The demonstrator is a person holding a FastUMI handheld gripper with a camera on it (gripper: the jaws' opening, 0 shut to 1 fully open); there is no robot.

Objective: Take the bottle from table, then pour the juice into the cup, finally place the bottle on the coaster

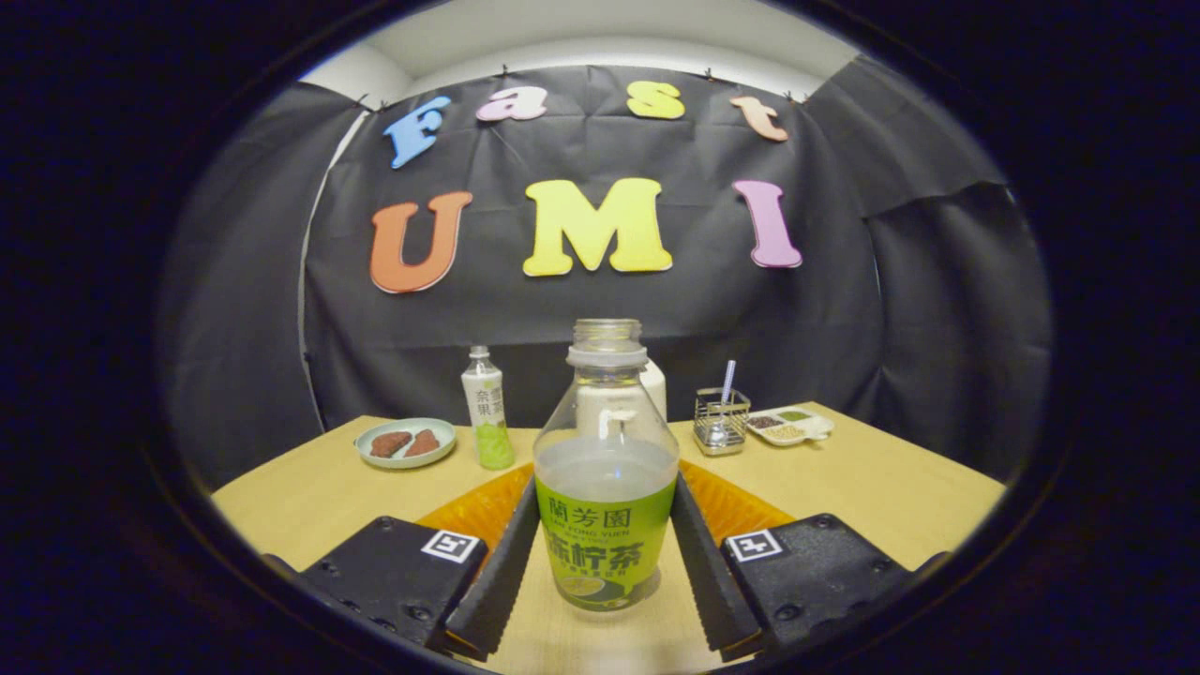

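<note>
Two ribbed fingers (pixel 521 553) flanking clear bottle (pixel 606 487)

Clear glossy plastic forms the bottle (pixel 606 469), wrapped in a smooth printed label. The bench (pixel 872 487) looks like matt pale wood. A wire holder (pixel 721 420) is shiny metal. The plate (pixel 405 442) is smooth and glazed. The wall cloth (pixel 891 309) is matt, creased.

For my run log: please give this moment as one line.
phase: grasp | gripper: shut on bottle, both fingers at its label | bottle: uncapped, upright on table | pour: not yet
</note>
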